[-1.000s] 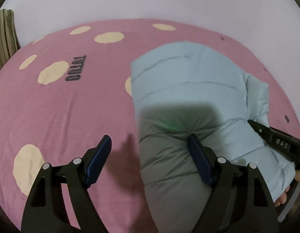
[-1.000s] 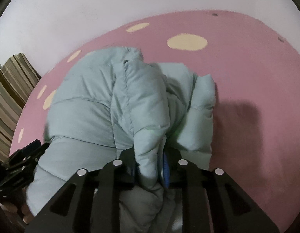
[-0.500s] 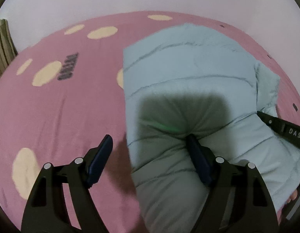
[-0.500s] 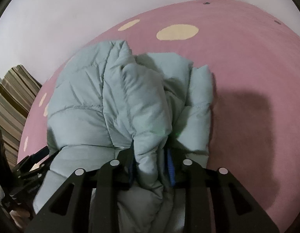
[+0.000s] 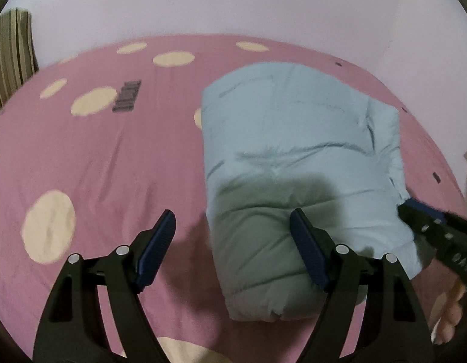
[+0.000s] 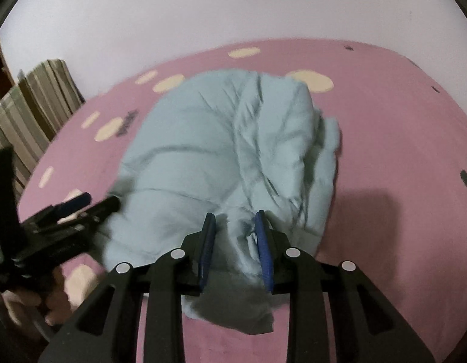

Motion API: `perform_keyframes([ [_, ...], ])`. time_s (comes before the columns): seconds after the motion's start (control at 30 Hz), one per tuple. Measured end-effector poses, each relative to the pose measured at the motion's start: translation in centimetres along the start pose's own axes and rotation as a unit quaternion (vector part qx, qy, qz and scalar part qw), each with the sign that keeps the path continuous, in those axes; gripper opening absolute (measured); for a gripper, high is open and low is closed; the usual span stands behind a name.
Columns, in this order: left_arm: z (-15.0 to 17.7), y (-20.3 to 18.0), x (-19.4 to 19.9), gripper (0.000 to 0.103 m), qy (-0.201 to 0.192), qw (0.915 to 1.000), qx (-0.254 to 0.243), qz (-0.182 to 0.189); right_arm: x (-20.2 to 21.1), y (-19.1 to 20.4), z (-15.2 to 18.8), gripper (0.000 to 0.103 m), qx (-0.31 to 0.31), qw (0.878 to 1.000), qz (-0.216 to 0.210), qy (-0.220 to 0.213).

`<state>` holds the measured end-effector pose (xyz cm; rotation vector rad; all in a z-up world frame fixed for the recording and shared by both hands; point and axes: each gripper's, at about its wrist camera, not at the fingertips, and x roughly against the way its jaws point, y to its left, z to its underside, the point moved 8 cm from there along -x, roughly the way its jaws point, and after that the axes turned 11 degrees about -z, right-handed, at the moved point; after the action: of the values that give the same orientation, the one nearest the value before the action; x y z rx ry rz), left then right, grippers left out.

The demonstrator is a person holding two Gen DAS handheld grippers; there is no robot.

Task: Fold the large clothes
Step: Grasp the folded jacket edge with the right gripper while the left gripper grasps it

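Observation:
A light blue puffer jacket (image 5: 296,157) lies folded into a thick bundle on the pink bed; it also shows in the right wrist view (image 6: 227,157). My left gripper (image 5: 233,242) is open and holds nothing, its jaws wide apart over the bundle's near left edge. My right gripper (image 6: 235,242) has its jaws a little apart with a fold of the jacket's near edge between the blue pads (image 6: 207,245). It also shows at the bundle's right side in the left wrist view (image 5: 429,230). The left gripper shows at the left in the right wrist view (image 6: 82,205).
The pink bedsheet (image 5: 97,157) has cream dots and a dark printed word (image 5: 127,99). A white wall (image 5: 233,3) stands behind the bed. A striped brown cushion or curtain (image 6: 30,106) is at the left. A bare hand (image 5: 451,317) holds the right gripper.
My right gripper's jaws have opened somewhat around the jacket fold and the fold has dropped onto the bundle. My left gripper has pulled back and up, staying open.

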<state>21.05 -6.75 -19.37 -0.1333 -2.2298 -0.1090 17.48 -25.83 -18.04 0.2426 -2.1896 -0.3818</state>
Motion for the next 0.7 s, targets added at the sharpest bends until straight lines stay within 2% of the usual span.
perform_keyframes([
  [0.1, 0.7, -0.7, -1.3, 0.078, 0.016, 0.9997, -0.016, -0.008, -2.2, -1.9, 1.3, 0.027, -0.015, 0.999, 0.012, 0.026],
  [0.27, 1.6, -1.5, -3.1, 0.079, 0.024, 0.9989, -0.030, -0.027, -3.8, -2.8, 2.0, 0.027, -0.020, 0.999, 0.020, 0.035],
  [0.43, 1.8, -1.4, -4.1, 0.079, 0.032, 0.9991, -0.023, -0.018, -4.2, -2.9, 2.2, 0.026, -0.019, 0.999, 0.024, 0.030],
  [0.7, 1.2, -0.8, -3.4, 0.079, 0.040, 0.9992, -0.001, 0.009, -3.3, -2.4, 2.4, 0.028, -0.024, 0.999, 0.018, 0.012],
])
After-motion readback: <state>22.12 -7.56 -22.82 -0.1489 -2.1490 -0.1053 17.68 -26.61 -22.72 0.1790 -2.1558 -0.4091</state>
